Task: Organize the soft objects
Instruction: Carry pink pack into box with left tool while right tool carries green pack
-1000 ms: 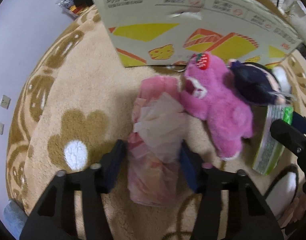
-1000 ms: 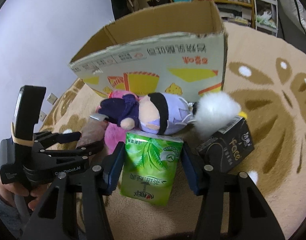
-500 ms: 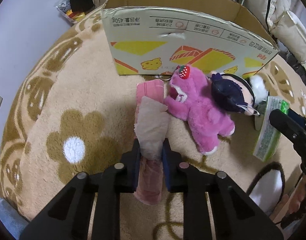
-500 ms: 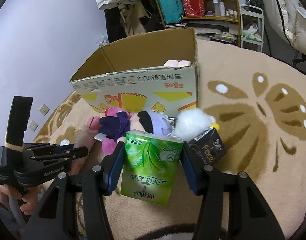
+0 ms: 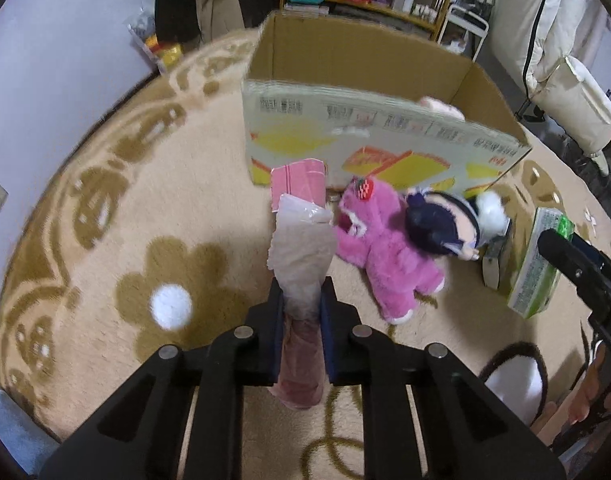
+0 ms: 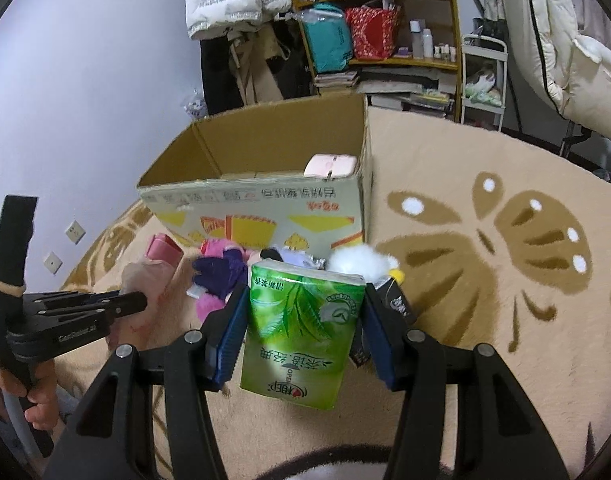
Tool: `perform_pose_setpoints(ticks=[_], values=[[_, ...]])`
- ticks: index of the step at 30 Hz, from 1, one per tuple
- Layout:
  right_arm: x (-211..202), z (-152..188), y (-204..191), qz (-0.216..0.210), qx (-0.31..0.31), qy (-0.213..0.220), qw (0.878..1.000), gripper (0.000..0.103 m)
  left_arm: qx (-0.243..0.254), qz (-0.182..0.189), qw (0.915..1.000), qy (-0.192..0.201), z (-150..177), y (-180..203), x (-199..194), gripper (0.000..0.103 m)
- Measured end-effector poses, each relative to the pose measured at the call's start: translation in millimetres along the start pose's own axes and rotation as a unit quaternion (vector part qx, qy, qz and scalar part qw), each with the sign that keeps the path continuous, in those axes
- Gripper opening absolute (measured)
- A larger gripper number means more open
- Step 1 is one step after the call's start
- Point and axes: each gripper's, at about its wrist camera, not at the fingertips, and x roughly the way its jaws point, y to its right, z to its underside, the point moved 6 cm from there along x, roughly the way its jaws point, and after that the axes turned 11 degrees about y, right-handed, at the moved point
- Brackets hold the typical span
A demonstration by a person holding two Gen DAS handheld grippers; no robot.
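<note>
My left gripper (image 5: 301, 312) is shut on a pink tissue pack (image 5: 301, 280) with a tissue sticking out, held above the rug. My right gripper (image 6: 303, 320) is shut on a green tissue pack (image 6: 301, 328), also lifted; that pack shows in the left wrist view (image 5: 539, 264) too. A pink plush bear (image 5: 379, 248) and a dark-haired doll (image 5: 445, 224) lie on the rug in front of an open cardboard box (image 5: 365, 136). The box (image 6: 265, 200) holds a pale pink item (image 6: 329, 166) at its near right corner.
A black tissue box (image 6: 393, 304) and a white fluffy thing (image 6: 361, 264) lie behind the green pack. The beige patterned rug (image 5: 145, 220) spreads left. Shelves (image 6: 385, 40), hanging coats and a white cart (image 6: 483, 76) stand behind the box. The purple wall is at left.
My left gripper closed on the pink tissue pack and lifted it. Both grippers have risen and pulled back, so the inside of the box now shows.
</note>
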Motion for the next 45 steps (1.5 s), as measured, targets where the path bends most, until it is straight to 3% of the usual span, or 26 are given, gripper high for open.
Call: perform_pose_setpoints(ticks=[4,9,27,37,45], values=[[-3.2,-12.7,-3.0,-0.005,-0.001,0.016,1.0,0.058,0.007,-0.011,0.9992,0.038,-12.3,1.4,-18.5,0.015],[-5.8,-29.4,-4.1,-0.008,-0.006,0.036,0.999,0.058,0.015,-0.015,0.9928,0.117,-35.0,3.3,-49.8,0.015],[24.2,-95.5,-8.4,0.003,-0.055,0.077,0.996,0.058,0.043,-0.043,0.972,0.227,-118.4,9.4,-70.0,0.015],[52.3,-115.8,-13.2,-0.003,-0.075,0.082,0.994,0.058,0.055,-0.039,0.9691,0.237,-153.7,15.9,-42.8,0.015],[74.2,-110.4,-15.6,-0.001,-0.083,0.063,0.995,0.058,0.057,-0.005,0.9785,0.198,-147.6,27.3,-11.6,0.016]])
